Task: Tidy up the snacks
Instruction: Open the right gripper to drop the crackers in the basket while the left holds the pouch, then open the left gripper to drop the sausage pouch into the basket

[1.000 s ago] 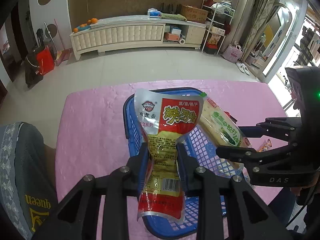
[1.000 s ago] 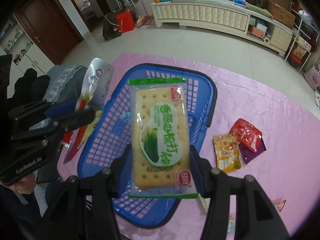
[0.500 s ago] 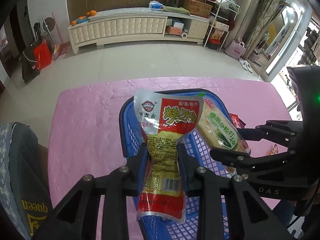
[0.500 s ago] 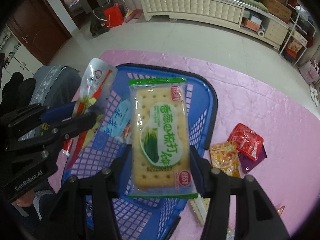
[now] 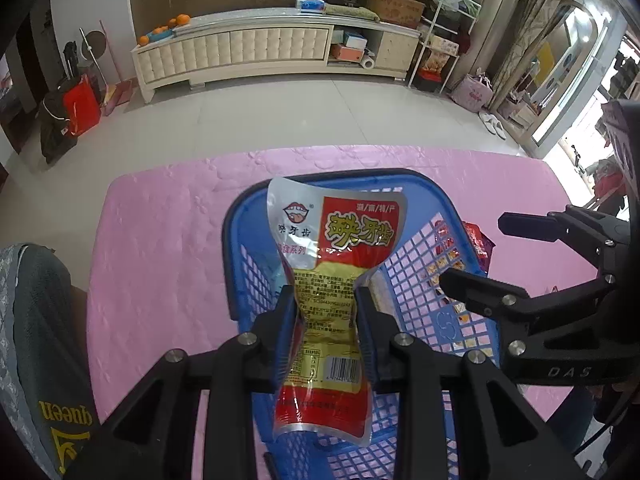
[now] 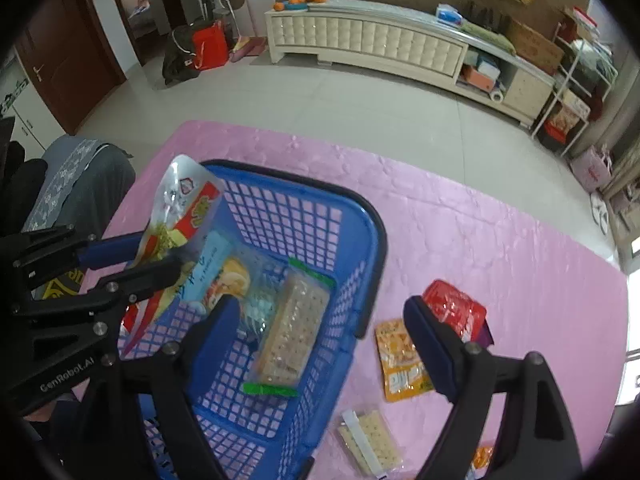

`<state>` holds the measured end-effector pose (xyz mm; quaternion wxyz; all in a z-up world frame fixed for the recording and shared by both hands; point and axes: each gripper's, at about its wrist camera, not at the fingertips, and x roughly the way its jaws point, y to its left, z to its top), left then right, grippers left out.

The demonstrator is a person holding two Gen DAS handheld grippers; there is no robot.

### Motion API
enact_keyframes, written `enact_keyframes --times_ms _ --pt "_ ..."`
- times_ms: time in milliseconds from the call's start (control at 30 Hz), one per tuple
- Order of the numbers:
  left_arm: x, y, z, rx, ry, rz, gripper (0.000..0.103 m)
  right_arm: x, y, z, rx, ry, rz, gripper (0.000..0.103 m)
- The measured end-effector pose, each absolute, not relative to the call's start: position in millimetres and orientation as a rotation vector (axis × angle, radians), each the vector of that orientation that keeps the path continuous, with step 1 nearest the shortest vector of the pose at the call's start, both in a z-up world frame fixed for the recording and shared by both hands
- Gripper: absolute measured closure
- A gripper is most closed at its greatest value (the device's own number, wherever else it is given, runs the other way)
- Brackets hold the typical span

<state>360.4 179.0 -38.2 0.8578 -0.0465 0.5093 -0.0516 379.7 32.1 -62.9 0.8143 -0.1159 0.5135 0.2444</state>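
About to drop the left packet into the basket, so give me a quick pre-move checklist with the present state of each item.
1. Left gripper clamped on the red and silver snack pouch: ok.
2. Pouch positioned over the blue basket: ok.
3. Right gripper jaws opening, nothing between them: ok.
4. Green-edged cracker pack lying inside the basket: ok.
5. Free space on the basket floor for the pouch: ok.
6. Table sorted: not ok; the orange packet, red packet and small cracker pack lie outside the basket.
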Motion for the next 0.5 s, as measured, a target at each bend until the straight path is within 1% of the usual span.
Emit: enact_keyframes --times_ms 233,500 --pt "366 155 -35 -0.041 1.071 -0.121 0.075 382 5 -69 -0.210 1.114 0.520 0.016" --pt "382 132 -45 -0.012 1.102 -0.138 0.073 387 -20 -74 -0.151 1.124 0.517 0.016"
